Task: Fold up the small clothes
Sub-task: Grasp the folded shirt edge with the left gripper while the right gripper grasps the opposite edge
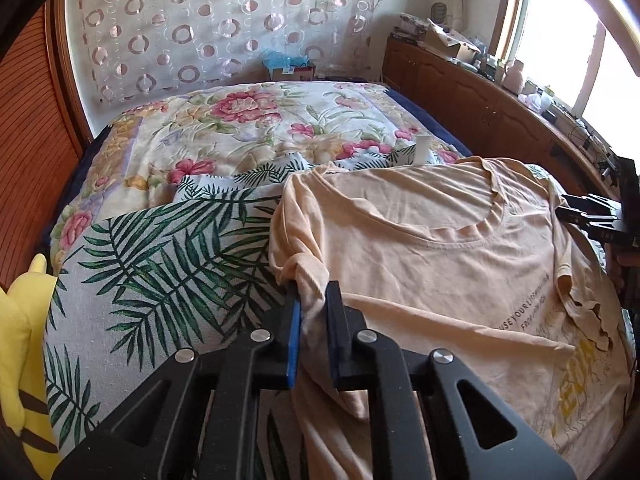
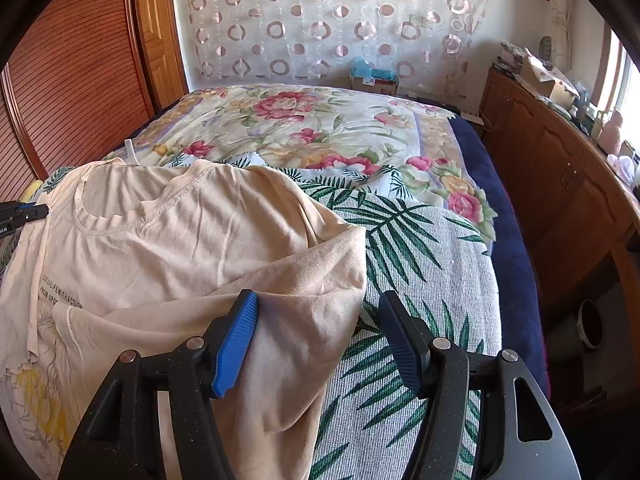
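the peach t-shirt lies spread on the palm-leaf cloth over the floral quilt. the left gripper is clamped on its sleeve at 6 o'clock. the right gripper stands wide apart at 6 o'clock, the other sleeve lying between its fingers, ungripped.

A bed has a flower blanket on its far part and a leaf-print cloth on its near part. A yellow plush toy sits at the left. Wooden cabinets stand along the right wall, and a curtain with circles hangs far behind.
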Available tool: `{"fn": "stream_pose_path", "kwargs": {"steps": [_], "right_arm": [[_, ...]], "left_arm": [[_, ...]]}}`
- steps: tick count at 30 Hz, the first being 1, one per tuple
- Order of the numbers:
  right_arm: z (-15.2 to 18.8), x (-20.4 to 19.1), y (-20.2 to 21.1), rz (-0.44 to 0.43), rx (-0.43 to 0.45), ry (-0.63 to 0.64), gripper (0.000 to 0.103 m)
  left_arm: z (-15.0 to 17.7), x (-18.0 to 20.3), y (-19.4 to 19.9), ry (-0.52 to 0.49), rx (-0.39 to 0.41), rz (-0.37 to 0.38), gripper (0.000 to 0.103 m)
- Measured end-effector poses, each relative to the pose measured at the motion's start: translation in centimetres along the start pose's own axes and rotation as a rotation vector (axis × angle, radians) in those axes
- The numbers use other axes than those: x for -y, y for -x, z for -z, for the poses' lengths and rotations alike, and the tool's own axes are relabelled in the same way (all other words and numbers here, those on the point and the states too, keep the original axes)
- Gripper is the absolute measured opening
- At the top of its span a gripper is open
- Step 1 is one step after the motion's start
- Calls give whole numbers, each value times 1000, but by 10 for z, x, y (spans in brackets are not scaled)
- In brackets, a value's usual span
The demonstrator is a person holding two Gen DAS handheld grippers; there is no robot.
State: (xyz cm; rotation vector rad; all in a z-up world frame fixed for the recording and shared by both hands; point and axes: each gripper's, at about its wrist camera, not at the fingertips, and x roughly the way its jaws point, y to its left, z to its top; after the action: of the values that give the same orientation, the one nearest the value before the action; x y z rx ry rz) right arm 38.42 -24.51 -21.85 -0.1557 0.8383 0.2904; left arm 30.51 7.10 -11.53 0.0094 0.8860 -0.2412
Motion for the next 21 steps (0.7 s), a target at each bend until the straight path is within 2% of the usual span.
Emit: {"fn": "stream_pose_path", "kwargs": {"steps": [5, 7, 9, 11, 16, 21], "right_arm": [[-11, 7, -6, -26, -22, -8, 63], [-17, 8, -11, -16, -22, -6, 52], [-21, 7, -12, -30, -18, -9, 7], [-22, 5, -6, -58, 13, -24, 7], [-19, -7, 42, -95, 162, -33, 6], [5, -22, 99, -114, 258, -8, 6]], "left_arm": [[-1, 8, 5, -14, 0, -14, 12], [-2, 12, 9, -21, 8, 3, 10], [-1, 19, 22, -28, 34, 18, 10], [0, 25, 38, -34, 64, 34, 10], [13, 41, 81, -41, 139, 53, 10], [34, 48, 126, -23, 212, 61, 10]]}}
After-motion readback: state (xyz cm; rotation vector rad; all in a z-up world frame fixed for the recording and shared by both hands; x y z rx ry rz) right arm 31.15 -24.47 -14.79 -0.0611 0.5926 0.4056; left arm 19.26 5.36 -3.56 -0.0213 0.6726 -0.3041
